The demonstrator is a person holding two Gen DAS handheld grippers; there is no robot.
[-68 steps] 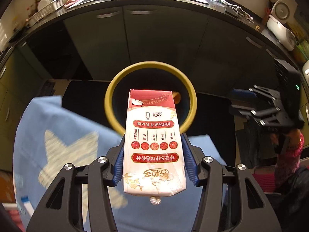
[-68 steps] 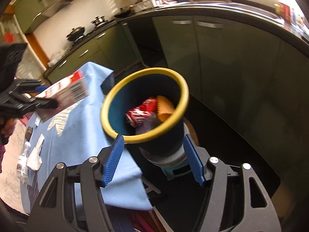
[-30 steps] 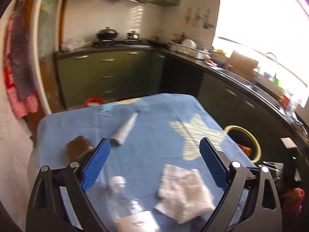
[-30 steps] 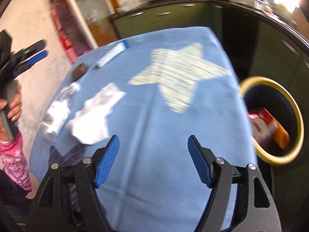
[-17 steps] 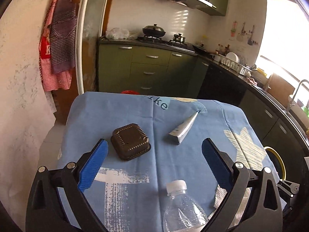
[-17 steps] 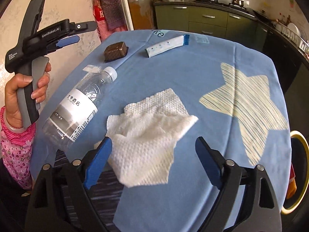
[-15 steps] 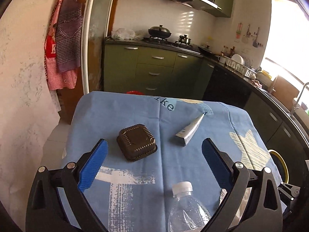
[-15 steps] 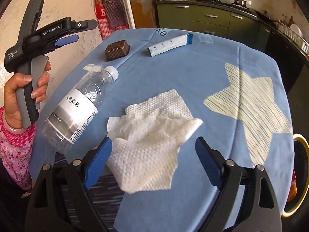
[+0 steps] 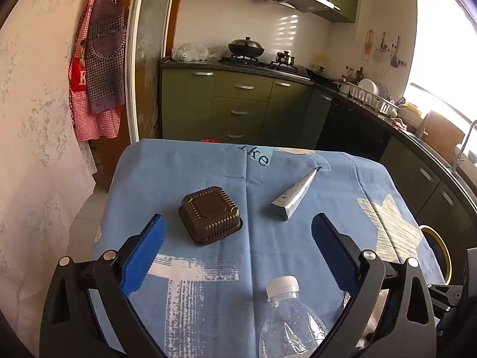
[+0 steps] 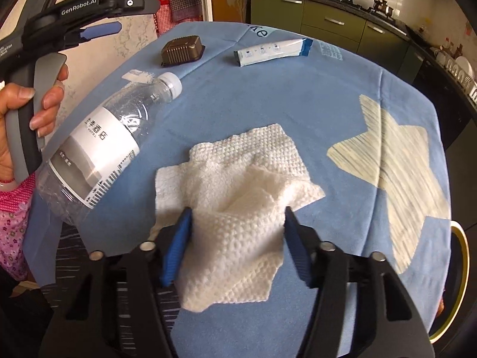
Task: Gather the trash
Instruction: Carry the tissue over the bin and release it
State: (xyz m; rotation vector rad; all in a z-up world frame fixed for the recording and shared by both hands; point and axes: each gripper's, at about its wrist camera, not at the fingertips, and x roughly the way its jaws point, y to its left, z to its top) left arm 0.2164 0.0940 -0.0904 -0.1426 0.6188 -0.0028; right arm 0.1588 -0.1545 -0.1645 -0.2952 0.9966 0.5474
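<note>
A crumpled white paper towel (image 10: 238, 185) lies on the blue tablecloth (image 10: 298, 95). My right gripper (image 10: 237, 220) is over its near half; the jaws are closing, and both blue pads touch the bunched towel between them. My left gripper (image 9: 238, 223) hovers open above the table, nothing between its fingers. Just ahead of it sits a brown ribbed plastic tray (image 9: 210, 213), upside down. A clear plastic bottle (image 9: 292, 319) lies under it, cap pointing away. A white tube (image 9: 293, 195) lies farther right. The yellow-rimmed bin (image 10: 462, 271) stands off the table's right edge.
A hand (image 10: 18, 119) holds the left gripper's grey handle at the table's left edge. Green kitchen cabinets (image 9: 241, 110) and a stove stand beyond the table. A wall with hanging aprons (image 9: 98, 68) is to the left. A pale star (image 10: 393, 152) marks the cloth.
The right gripper's jaws have come in from wide open onto the paper towel, which has bunched up between them. The left gripper stays open and has hardly moved.
</note>
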